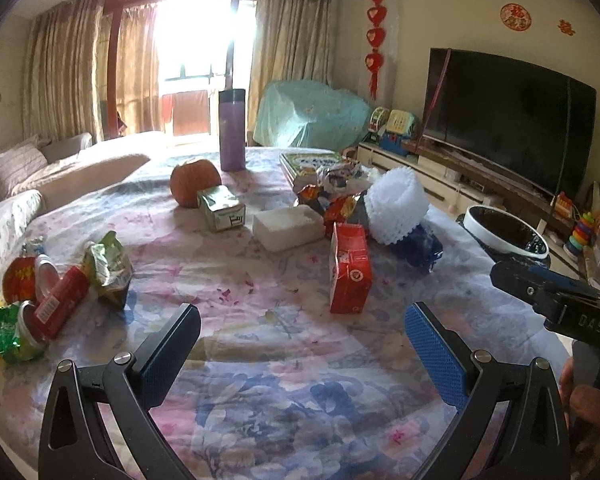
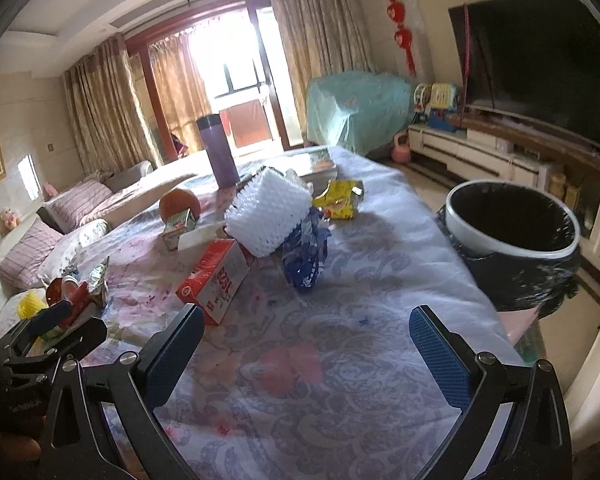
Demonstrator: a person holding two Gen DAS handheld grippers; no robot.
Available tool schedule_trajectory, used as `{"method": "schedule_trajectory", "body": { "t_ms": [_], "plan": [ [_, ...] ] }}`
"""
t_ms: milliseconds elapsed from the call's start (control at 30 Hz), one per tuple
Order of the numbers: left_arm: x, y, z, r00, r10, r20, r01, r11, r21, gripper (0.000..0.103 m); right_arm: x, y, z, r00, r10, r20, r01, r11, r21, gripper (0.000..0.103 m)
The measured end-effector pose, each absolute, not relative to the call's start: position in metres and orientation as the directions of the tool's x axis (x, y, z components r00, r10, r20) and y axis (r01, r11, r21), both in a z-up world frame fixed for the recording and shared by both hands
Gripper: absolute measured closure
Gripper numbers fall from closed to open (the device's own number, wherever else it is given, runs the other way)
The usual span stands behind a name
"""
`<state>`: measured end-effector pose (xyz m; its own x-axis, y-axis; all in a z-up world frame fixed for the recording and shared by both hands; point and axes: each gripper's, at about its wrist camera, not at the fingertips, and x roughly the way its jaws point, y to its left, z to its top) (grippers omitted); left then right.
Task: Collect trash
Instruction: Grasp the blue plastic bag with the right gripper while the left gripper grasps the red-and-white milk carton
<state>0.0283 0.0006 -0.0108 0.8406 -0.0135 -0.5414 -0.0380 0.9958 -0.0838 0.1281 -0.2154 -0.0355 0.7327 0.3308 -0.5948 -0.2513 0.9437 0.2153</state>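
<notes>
A: Grippers?

B: Left gripper has its jaws spread wide with nothing between them, over the floral tablecloth. Right gripper is the same, wide apart and empty, above the cloth near the table's right edge.

A: Trash?

B: It's scattered on the table. A red carton stands upright just ahead of the left gripper; in the right wrist view it lies tilted, with white digits on its side that I can't read reliably. White foam netting leans on a blue crumpled wrapper. A green carton touches an orange fruit, and a white box is just beside it. A yellow snack bag is further back.

A: Left side?

B: A cluster of red and green wrappers and cups; the print is too blurred.

A: Bin?

B: A black-lined trash bin stands off the table's right edge.

A: Other readable text?

B: "DAS" on the right gripper's body at the edge of the left view. A purple tumbler stands at the back.
</notes>
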Motion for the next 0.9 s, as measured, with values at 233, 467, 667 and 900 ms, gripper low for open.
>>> {"method": "schedule_trajectory", "body": {
  "t_ms": [233,467,667,900],
  "plan": [
    [0.061,0.002,-0.015,0.814,-0.032,-0.581,-0.031,0.995,-0.097,0.001,0.163,-0.211,-0.046,0.69,0.335,-0.642,-0.242,0.942,0.232,0.001],
    [0.094,0.001,-0.025,0.78,-0.047,-0.624,-0.019,0.995,-0.098,0.002,0.194,-0.203,-0.06,0.637,0.338,-0.693,-0.254,0.941,0.226,0.016],
    [0.128,-0.001,-0.037,0.725,-0.084,-0.684,-0.002,0.992,-0.124,0.013,0.222,-0.191,-0.073,0.576,0.353,-0.737,-0.292,0.931,0.218,0.031],
    [0.151,-0.012,-0.041,0.693,-0.166,-0.701,0.072,0.984,-0.162,0.028,0.228,-0.196,-0.077,0.543,0.392,-0.743,-0.303,0.916,0.263,0.079]
  ]
}}
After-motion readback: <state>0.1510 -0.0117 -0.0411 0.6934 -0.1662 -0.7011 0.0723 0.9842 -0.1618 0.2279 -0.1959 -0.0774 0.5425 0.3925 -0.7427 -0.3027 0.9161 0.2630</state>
